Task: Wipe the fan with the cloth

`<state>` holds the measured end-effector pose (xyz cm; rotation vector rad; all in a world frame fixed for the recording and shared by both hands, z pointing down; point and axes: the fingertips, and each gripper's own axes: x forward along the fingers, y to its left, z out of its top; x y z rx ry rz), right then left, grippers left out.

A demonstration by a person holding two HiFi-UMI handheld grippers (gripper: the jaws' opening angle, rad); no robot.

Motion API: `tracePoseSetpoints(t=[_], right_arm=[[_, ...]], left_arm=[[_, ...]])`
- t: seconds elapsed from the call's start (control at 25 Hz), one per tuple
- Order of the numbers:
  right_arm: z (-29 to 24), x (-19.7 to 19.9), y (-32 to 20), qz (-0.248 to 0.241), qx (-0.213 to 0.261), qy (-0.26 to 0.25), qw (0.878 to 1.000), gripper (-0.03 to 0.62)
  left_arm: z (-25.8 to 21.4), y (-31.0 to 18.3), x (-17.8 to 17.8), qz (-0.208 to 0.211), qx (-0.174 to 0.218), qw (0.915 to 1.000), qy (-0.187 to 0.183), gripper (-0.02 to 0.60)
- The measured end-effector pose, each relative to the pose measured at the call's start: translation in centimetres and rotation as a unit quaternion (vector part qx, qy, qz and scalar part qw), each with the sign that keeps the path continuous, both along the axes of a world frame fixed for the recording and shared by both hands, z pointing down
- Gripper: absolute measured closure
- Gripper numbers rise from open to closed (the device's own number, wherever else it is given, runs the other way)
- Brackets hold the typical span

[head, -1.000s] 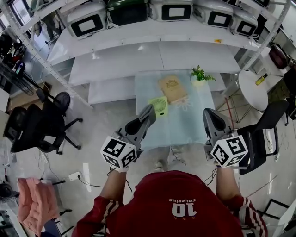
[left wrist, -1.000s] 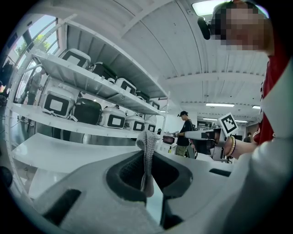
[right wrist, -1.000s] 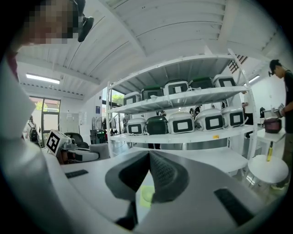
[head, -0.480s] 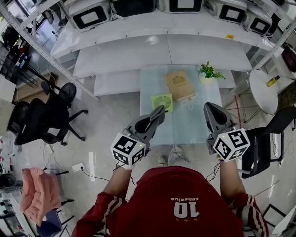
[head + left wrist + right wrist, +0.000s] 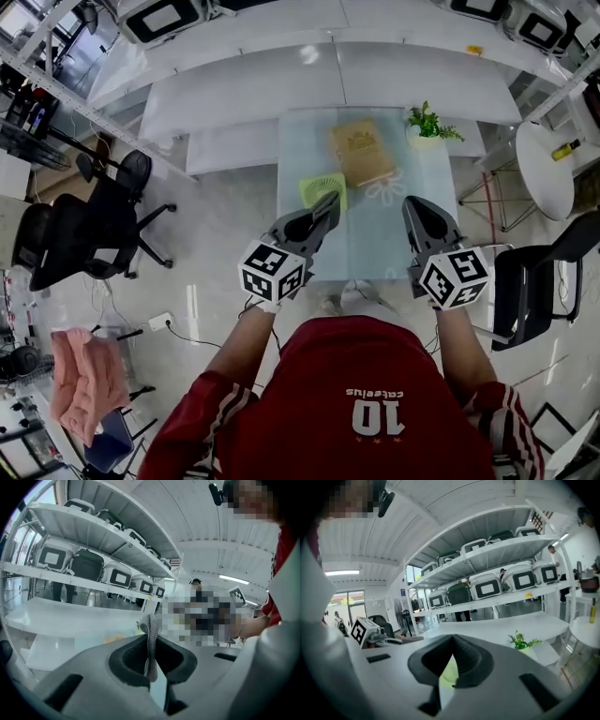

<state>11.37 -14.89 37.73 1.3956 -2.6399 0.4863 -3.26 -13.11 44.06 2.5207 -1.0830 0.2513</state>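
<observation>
A small green fan (image 5: 321,188) lies flat on the glass table (image 5: 375,246), near its left edge. My left gripper (image 5: 329,201) hovers just in front of the fan. In the left gripper view the left gripper (image 5: 151,638) is shut on a strip of grey cloth (image 5: 151,629) that stands up between the pads. My right gripper (image 5: 413,205) is held over the table's right half, shut with nothing in it. In the right gripper view, the pale green fan (image 5: 448,676) shows through the gap below the touching tips of the right gripper (image 5: 453,639).
A brown book (image 5: 361,152) and a small potted plant (image 5: 427,124) sit at the table's far end. White shelving (image 5: 281,84) stands behind it. Black office chairs (image 5: 89,234) stand at the left, and a round white table (image 5: 544,169) and another chair (image 5: 534,291) at the right.
Both grippers have moved forward over the table, and the left one has come closer to the fan. Their jaws have stayed as they were.
</observation>
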Motion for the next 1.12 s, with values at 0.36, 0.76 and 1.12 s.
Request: tracePoseSetpoints(t=[0.36, 0.76, 1.12], right_arm=[[8.5, 0.0, -1.5, 0.012, -0.065, -0.005, 0.998, 0.589], [12.9, -1.3, -3.3, 0.002, -0.108, 0.006, 0.994, 0.589], [14.5, -0.7, -4.8, 0.007, -0.126, 0.005, 0.992, 0.589]], left_arm=[[6.9, -3.0, 1.4, 0.006, -0.031, 0.9995, 0.002, 0.555], [12.6, -6.8, 2.5, 0.001, -0.067, 0.9973, 0.03, 0.555], [16.8, -9.7, 2.8, -0.025, -0.1, 0.9942, 0.031, 0.555]])
